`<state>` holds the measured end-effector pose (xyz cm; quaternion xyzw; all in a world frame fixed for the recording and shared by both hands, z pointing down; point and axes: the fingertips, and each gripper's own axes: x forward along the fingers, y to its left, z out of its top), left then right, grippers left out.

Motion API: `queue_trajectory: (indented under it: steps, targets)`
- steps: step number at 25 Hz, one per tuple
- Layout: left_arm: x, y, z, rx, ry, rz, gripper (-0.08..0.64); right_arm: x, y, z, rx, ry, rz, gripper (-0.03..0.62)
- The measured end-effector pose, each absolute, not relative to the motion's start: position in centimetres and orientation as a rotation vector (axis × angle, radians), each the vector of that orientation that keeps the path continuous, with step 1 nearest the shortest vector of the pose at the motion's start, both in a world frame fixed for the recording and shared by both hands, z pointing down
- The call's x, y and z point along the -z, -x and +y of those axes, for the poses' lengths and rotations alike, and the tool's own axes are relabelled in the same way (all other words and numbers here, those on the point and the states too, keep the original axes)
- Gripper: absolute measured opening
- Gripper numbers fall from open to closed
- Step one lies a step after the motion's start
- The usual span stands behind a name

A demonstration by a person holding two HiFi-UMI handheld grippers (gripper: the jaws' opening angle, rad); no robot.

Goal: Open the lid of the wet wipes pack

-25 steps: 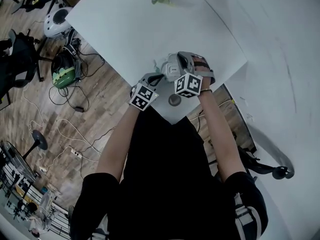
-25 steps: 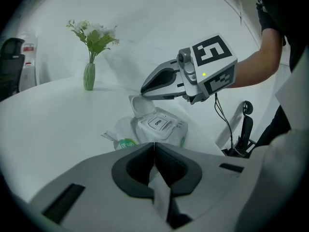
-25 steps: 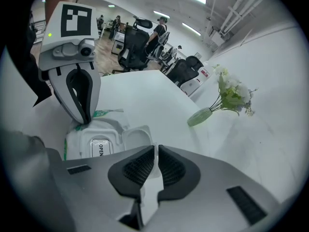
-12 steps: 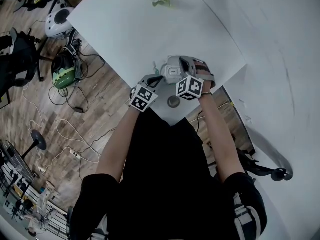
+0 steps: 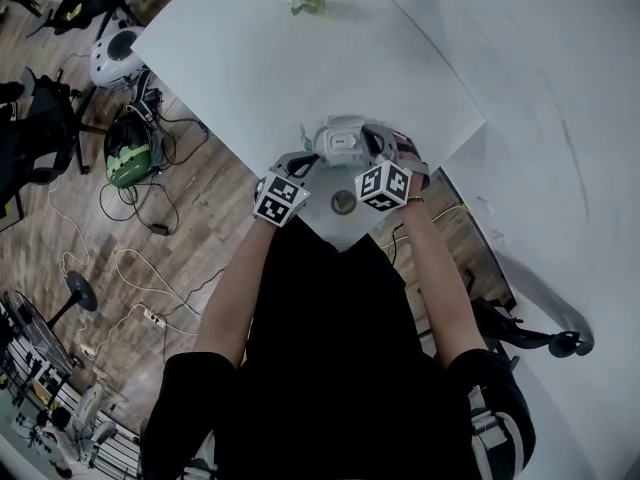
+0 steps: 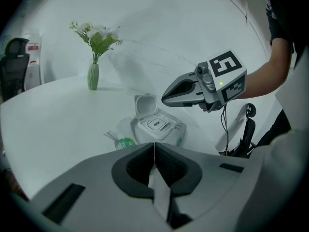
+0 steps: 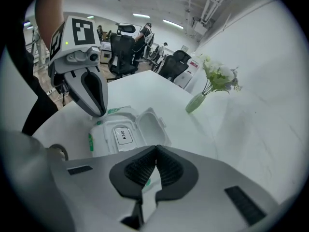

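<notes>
The white wet wipes pack (image 6: 158, 125) lies near the table's front corner. Its flip lid (image 6: 144, 104) stands open and upright, baring an "OPEN" label. In the right gripper view the pack (image 7: 118, 135) has its lid (image 7: 150, 124) tipped back towards the vase. My left gripper (image 6: 154, 147) is shut with nothing between its jaws, just short of the pack. My right gripper (image 7: 155, 152) is also shut and empty, on the pack's other side. In the head view the left gripper (image 5: 303, 160) and the right gripper (image 5: 372, 140) flank the pack (image 5: 338, 142).
A green vase of white flowers (image 6: 93, 76) stands far back on the white table (image 5: 260, 58). A round grommet (image 5: 343, 202) sits in the table's near corner. Office chairs, cables and gear (image 5: 125, 153) cover the wooden floor left of the table.
The right gripper has drawn back slightly towards the person. The left gripper and the pack have barely shifted in view.
</notes>
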<state>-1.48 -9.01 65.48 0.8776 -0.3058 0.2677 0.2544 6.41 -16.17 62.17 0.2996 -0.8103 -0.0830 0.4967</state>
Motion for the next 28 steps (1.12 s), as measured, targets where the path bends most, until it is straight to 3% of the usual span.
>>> queue_trajectory:
  steps: [28]
  targets:
    - [-57.6,1.5,-5.1,-0.673,-2.503,-0.96,0.025,-58.7,-10.7,-8.3,-0.012,-0.893,-2.098,0.015]
